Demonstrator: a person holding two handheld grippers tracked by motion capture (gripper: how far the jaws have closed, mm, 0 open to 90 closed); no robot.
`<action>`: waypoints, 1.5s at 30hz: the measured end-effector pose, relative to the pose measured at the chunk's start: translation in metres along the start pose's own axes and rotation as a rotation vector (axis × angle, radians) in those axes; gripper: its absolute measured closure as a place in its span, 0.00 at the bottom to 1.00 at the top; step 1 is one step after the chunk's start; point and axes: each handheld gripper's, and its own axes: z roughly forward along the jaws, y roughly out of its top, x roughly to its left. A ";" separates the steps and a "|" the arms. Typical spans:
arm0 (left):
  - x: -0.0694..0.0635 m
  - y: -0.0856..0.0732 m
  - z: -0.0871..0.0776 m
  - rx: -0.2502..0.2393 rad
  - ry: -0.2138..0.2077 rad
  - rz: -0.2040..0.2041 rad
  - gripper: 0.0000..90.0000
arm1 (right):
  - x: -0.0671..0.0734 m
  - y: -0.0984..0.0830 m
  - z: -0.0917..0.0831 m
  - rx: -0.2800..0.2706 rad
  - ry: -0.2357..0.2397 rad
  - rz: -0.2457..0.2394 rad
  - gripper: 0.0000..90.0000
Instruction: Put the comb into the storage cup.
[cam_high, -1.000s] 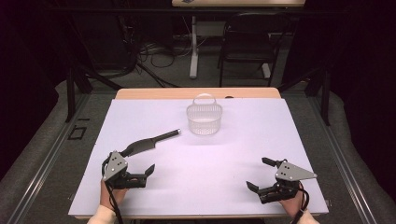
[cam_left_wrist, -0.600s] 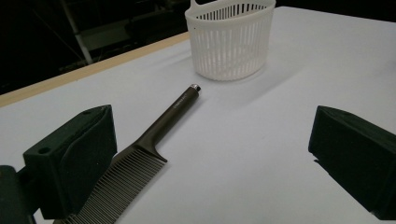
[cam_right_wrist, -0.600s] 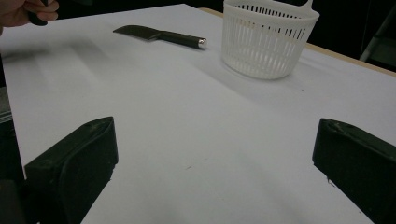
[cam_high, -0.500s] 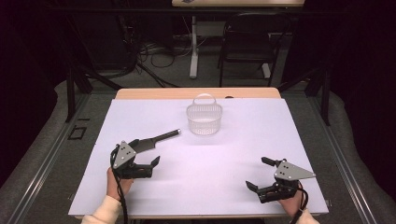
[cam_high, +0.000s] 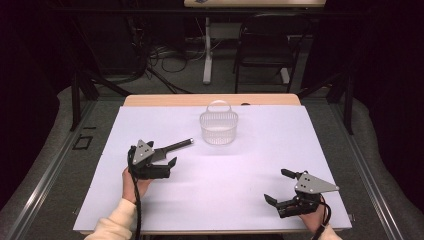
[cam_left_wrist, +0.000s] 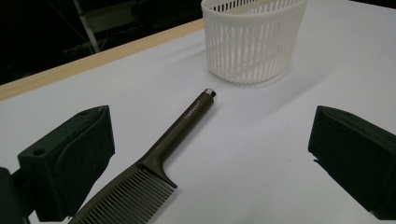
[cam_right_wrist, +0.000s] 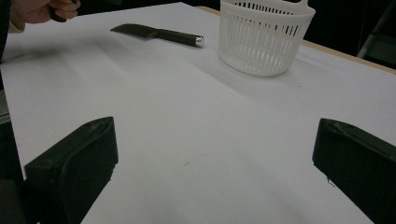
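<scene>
Dark brown plastic comb with long slim handle (cam_left_wrist: 159, 154): flat on white tabletop (cam_high: 240, 170), left of centre, handle tip toward basket, teeth end between left gripper's jaws, untouched.
White slotted plastic basket with loop handle (cam_high: 218, 127): upright, near far edge, centre, just beyond comb handle tip.
Left gripper (cam_high: 167, 166): over comb's teeth end, jaws wide apart, holding nothing.
Right gripper (cam_high: 278, 189): near right front corner, jaws wide apart, empty, well apart from comb.

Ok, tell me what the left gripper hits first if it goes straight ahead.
The comb: the open left gripper points along its handle, teeth nearest. Beyond the handle tip stands the white basket.
</scene>
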 end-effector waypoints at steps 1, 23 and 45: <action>0.000 0.001 0.002 0.001 0.001 0.002 0.01 | 0.000 0.000 0.000 -0.002 0.001 0.000 0.00; 0.017 0.023 0.041 0.071 0.051 -0.058 0.00 | 0.000 -0.001 0.001 0.010 0.001 -0.003 0.00; 0.029 0.035 0.079 0.119 0.077 -0.111 0.04 | 0.002 0.000 0.001 0.021 0.013 -0.008 0.00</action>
